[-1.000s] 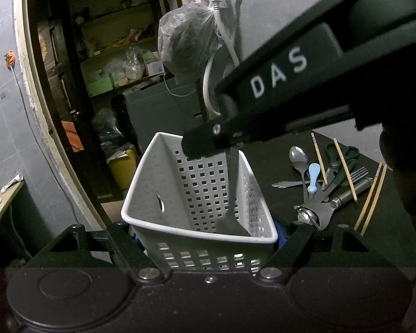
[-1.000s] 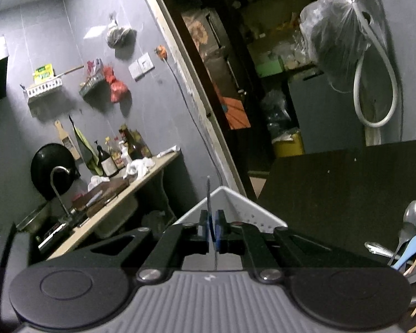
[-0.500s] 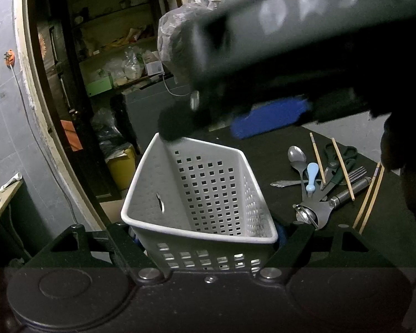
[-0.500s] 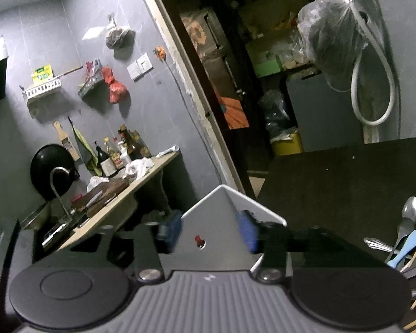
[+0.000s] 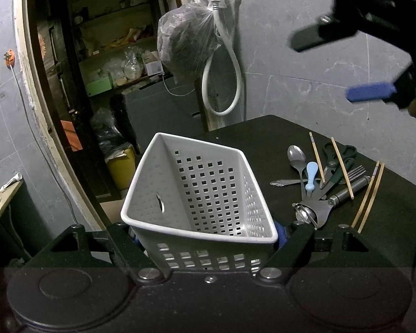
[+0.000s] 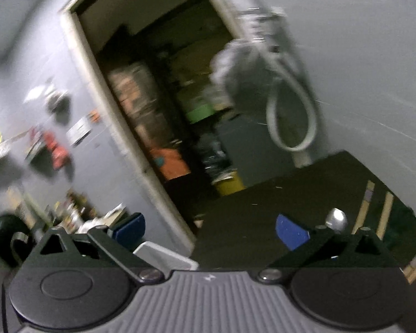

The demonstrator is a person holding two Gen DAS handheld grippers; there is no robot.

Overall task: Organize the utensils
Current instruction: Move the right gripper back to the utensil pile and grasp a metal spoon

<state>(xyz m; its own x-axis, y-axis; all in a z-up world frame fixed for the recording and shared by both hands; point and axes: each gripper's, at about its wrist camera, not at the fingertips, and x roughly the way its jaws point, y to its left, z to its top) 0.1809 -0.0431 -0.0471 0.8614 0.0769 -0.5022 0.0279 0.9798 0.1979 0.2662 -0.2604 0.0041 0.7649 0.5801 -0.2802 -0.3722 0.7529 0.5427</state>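
Note:
My left gripper (image 5: 206, 238) is shut on the white perforated basket (image 5: 197, 183), its blue pads pressing the near end. The basket's near rim hides its floor, and no utensil shows inside. A pile of utensils lies on the black table (image 5: 263, 136) to the right: a steel spoon (image 5: 296, 154), a light blue spoon (image 5: 311, 174), green scissors (image 5: 341, 161), a fork (image 5: 355, 172) and chopsticks (image 5: 368, 194). My right gripper (image 6: 210, 233) hangs high at the upper right (image 5: 344, 66), its jaws opening with nothing between them. The blurred right wrist view catches the basket's corner (image 6: 166, 258) and the spoon (image 6: 337, 217).
A grey tiled wall (image 5: 305, 63) backs the table, with a tap, a white hose (image 5: 222, 83) and a hanging plastic bag (image 5: 185, 44). A doorway (image 5: 97, 83) to a storeroom opens on the left. The table's left edge runs just beside the basket.
My right gripper let go of the thin dark utensil it held down into the basket, spread its jaws and swung up and to the right. The left gripper and basket stayed put.

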